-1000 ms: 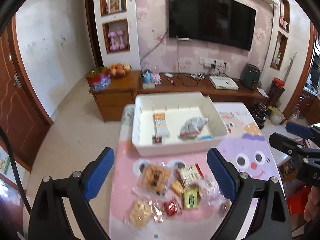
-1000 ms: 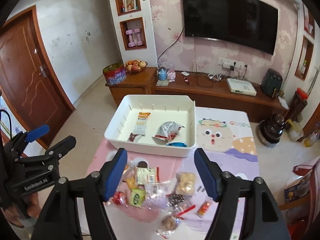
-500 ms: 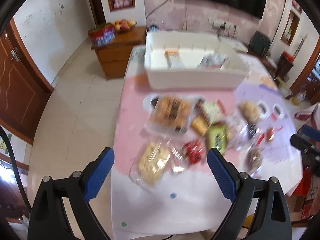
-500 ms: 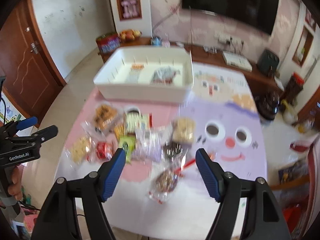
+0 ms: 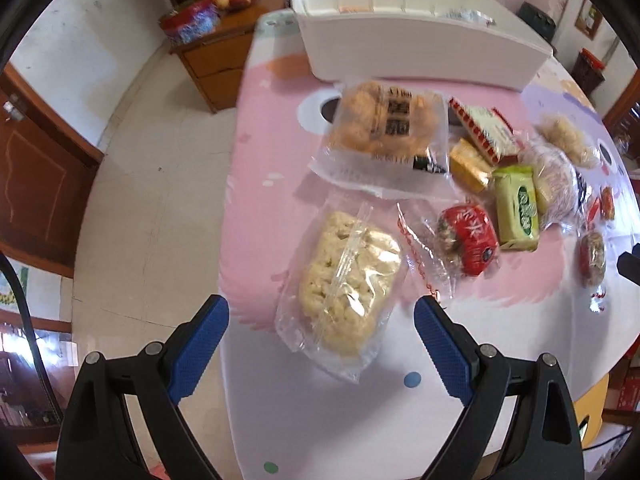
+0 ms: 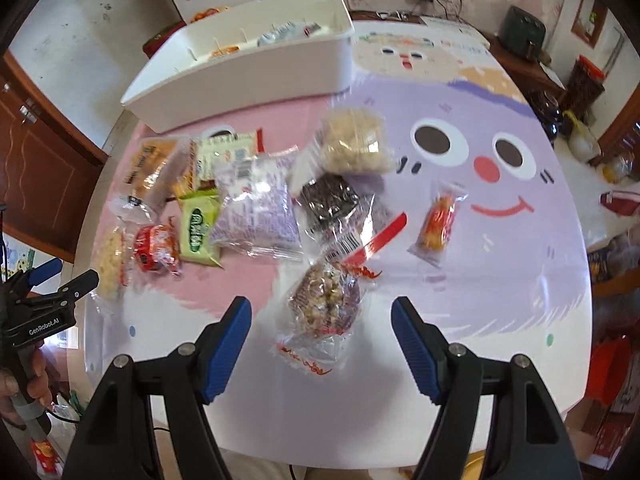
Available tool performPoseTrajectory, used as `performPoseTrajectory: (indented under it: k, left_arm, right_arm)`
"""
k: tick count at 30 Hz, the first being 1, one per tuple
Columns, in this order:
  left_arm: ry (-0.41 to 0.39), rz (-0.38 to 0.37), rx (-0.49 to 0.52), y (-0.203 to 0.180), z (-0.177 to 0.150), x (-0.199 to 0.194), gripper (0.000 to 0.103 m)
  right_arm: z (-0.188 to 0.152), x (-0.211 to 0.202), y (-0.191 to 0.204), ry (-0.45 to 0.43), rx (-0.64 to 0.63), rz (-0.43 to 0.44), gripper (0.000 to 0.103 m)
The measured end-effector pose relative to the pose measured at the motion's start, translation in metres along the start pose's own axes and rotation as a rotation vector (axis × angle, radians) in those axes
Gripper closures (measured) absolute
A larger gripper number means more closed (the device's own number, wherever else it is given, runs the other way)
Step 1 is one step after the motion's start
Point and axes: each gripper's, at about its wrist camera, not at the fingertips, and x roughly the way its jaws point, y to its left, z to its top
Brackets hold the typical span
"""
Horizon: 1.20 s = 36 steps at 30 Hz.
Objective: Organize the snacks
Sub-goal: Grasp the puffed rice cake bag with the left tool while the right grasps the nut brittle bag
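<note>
I am holding the left gripper (image 5: 320, 320) with fingers spread over a pale rice cake (image 5: 346, 280) at lower centre, the right gripper (image 6: 322, 320) with fingers spread over a nut cake (image 6: 326, 300), while the bin (image 6: 256, 64) is sitting at the tabletop's (image 6: 500, 280) upper left.

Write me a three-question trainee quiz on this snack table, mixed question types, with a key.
1. True or false: the left gripper is shut on the pale rice cake pack.
2. Which snack lies nearest the right gripper? A. green packet B. round nut cake C. orange stick pack
3. Fill in: the white bin already holds ____ snacks.

Key: 1 false; 2 B; 3 some.
</note>
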Motion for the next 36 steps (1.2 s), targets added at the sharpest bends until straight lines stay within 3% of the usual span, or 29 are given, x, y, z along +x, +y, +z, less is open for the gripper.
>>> performPoseTrajectory:
  k: [15, 18, 22, 25, 36]
  left_arm:
    - [0.083, -0.025, 0.02, 0.009, 0.022, 0.053, 0.013]
    - [0.094, -0.051, 0.022, 0.009, 0.027, 0.061, 0.026]
    - [0.101, -0.072, 0.007, 0.006, 0.031, 0.061, 0.037]
    - [0.098, -0.082, -0.007, 0.001, 0.027, 0.058, 0.049]
    - [0.072, -0.036, -0.117, -0.002, 0.003, 0.019, 0.05]
  right_arm:
    - [0.002, 0.044, -0.003, 0.097, 0.067, -0.048, 0.031]
    - [0.001, 0.048, -0.003, 0.106, 0.072, -0.023, 0.039]
    - [0.002, 0.054, -0.002, 0.123, 0.056, -0.012, 0.065]
    - [0.001, 0.054, -0.001, 0.118, 0.047, -0.004, 0.067]
    - [-0.002, 0.02, -0.005, 0.086, 0.029, 0.056, 0.07]
